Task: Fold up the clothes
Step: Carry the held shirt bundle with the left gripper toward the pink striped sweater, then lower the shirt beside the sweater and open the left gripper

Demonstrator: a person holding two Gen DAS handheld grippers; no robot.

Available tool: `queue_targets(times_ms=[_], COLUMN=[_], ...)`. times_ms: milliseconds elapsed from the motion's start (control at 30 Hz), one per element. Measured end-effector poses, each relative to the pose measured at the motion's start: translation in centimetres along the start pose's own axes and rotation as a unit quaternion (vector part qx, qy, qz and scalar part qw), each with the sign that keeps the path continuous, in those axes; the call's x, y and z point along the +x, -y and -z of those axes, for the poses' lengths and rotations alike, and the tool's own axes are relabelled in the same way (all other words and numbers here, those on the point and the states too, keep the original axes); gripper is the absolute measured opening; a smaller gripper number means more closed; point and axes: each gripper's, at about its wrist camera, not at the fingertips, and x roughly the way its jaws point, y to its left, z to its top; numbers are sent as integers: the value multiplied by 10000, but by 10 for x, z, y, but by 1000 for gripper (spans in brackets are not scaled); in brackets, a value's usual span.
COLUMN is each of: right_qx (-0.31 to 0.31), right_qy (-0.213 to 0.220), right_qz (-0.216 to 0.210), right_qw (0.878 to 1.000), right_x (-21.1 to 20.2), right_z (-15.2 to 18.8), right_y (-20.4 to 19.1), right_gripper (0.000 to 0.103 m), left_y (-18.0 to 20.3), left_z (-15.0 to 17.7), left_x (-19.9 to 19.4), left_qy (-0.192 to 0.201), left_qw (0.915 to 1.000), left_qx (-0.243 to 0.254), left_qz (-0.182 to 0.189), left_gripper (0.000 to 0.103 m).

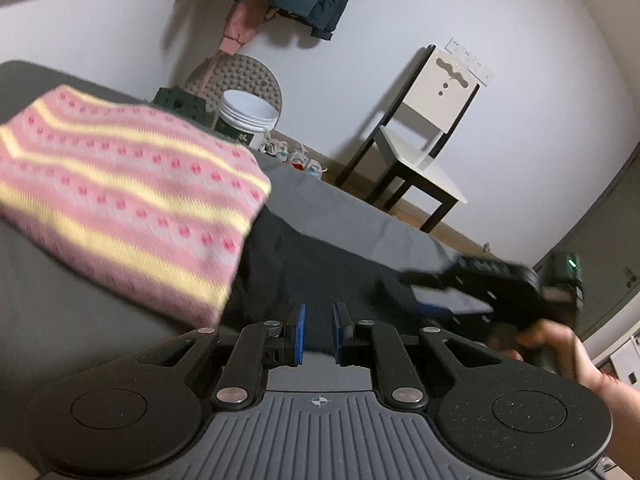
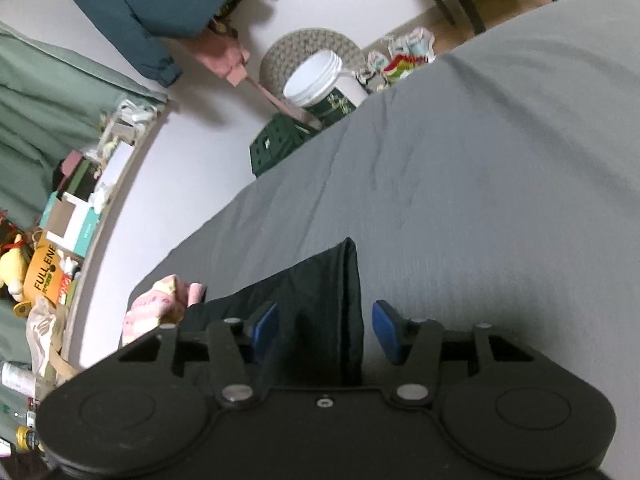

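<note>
The pink top [image 1: 120,200] with yellow stripes sits on the gray bed [image 2: 500,184], on the left and far side of the left wrist view. It looks like a neat flat block, so it seems to be folded already.

The black cloth [image 1: 304,264] is the one being worked on now. It lies on the bed just right of the pink top, with its edge tucked under it or right beside it; the view is too blurry to tell which.

The left gripper [image 1: 319,330] has its jaws almost shut, and black cloth runs between the blue pads, so it looks like it is pinching the cloth.

The right gripper [image 2: 326,330] has its jaws apart. A folded end of the black cloth [image 2: 320,300] lies between them, but the pads do not press on it.

So one piece looks done. The black cloth is partly folded and not yet a tidy block. It needs more folds and then a place by the pink top.
</note>
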Motion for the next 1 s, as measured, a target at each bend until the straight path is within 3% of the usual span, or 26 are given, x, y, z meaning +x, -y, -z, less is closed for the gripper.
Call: queue_targets(times_ms=[100, 167, 233, 433, 500, 567, 633, 700, 833, 867, 933, 1000], right_qx=[-127, -394, -622, -721, -667, -588, -500, -428, -1135, -1385, -1713, -1865], right_qy=[35, 91, 134, 522, 434, 461, 623, 779, 788, 800, 912, 1044], right_qz=[18, 220, 421, 699, 556, 394, 263, 127, -237, -289, -364, -494], right_qw=[9999, 9989, 9971, 9936, 9953, 9964, 9965, 9960, 9901, 9867, 9803, 9756], right_x=[11, 17, 21, 13, 14, 9, -2, -13, -56, -70, -98, -125], right_z=[-2, -3, 0, 10, 10, 9, 9, 9, 27, 37, 57, 76], right_y=[-7, -15, -19, -20, -17, -14, -11, -8, -12, -15, -17, -19], right_gripper=[48, 34, 12, 6, 7, 15, 51, 72, 74, 78, 103, 103], left_y=[5, 6, 4, -5, -7, -7, -5, -1, 11, 17, 29, 43], left_z=[9, 13, 15, 17, 19, 21, 23, 26, 30, 30, 32, 34], left_x=[1, 1, 2, 1, 2, 3, 5, 8, 9, 9, 5, -1], left_qy=[-84, -152, -214, -148, -159, -208, -288, -389, -557, -564, -533, -470], left_qw=[9999, 9998, 9997, 9991, 9987, 9984, 9979, 9973, 9957, 9951, 9936, 9916], left_qx=[54, 79, -15, -287, -355, -333, -240, -90, 273, 377, 593, 810], left_qz=[18, -50, -88, -274, -336, -410, -534, -621, -686, -714, -798, -898], left_gripper=[12, 12, 12, 12, 12, 12, 12, 12, 12, 12, 12, 12])
